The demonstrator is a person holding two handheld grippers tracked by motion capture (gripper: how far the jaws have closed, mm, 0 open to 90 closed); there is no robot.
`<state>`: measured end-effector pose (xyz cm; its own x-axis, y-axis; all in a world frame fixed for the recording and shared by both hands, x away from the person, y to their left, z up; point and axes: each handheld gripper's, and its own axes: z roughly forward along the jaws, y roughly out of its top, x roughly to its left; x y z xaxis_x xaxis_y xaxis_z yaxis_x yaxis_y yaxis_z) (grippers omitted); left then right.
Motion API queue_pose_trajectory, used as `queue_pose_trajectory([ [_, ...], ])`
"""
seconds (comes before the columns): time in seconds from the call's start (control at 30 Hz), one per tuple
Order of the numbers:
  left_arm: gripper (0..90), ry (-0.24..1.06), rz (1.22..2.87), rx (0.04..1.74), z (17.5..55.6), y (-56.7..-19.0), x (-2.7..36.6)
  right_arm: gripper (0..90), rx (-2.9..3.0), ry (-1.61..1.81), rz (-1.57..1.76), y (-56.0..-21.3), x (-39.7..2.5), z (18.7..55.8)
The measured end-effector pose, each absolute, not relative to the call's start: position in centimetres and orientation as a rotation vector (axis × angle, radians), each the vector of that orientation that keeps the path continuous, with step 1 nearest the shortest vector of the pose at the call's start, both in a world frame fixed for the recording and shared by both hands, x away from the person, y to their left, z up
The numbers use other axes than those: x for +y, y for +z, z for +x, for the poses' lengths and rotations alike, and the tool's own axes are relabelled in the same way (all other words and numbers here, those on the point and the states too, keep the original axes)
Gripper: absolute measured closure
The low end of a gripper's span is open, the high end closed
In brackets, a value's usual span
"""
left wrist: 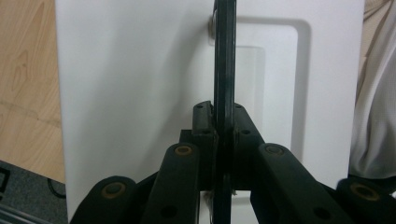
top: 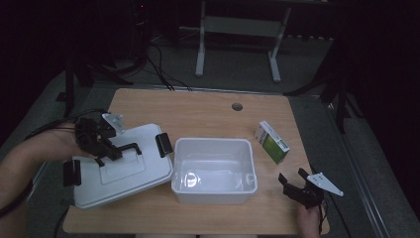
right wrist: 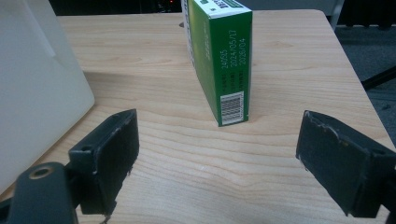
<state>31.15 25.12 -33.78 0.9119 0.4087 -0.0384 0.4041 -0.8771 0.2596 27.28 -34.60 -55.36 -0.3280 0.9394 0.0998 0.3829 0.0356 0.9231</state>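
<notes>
While the left gripper [top: 101, 144] clamps the lid's black handle [left wrist: 223, 70], the wide-open right gripper [right wrist: 215, 158] faces the upright green-and-white carton [right wrist: 219, 56] straight ahead, well apart.

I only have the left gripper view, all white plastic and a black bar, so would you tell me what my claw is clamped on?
Observer: The left claw is shut on the black handle of a white lid lying flat on the table.
Operator: Thanks. Is the matching box nearby?
Observer: Yes, an open white bin sits right beside the lid, and it looks empty.
Operator: And what is the right claw doing?
Observer: The right claw is open, holding nothing, and faces a green carton standing upright on the table, apart from the bin.
</notes>
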Motion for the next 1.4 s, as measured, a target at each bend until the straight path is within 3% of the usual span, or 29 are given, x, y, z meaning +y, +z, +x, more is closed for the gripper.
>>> queue_pose_trajectory([
  [0.83,84.2,-0.041,2.749,0.756,32.4,-42.8,28.4,12.8,1.744,1.283,1.333,-55.2,-34.7,27.2],
  [1.4,84.1,-0.036,2.77,0.77,34.4,-46.0,26.7,12.8,1.751,1.286,1.331,-55.2,-34.6,27.2],
])
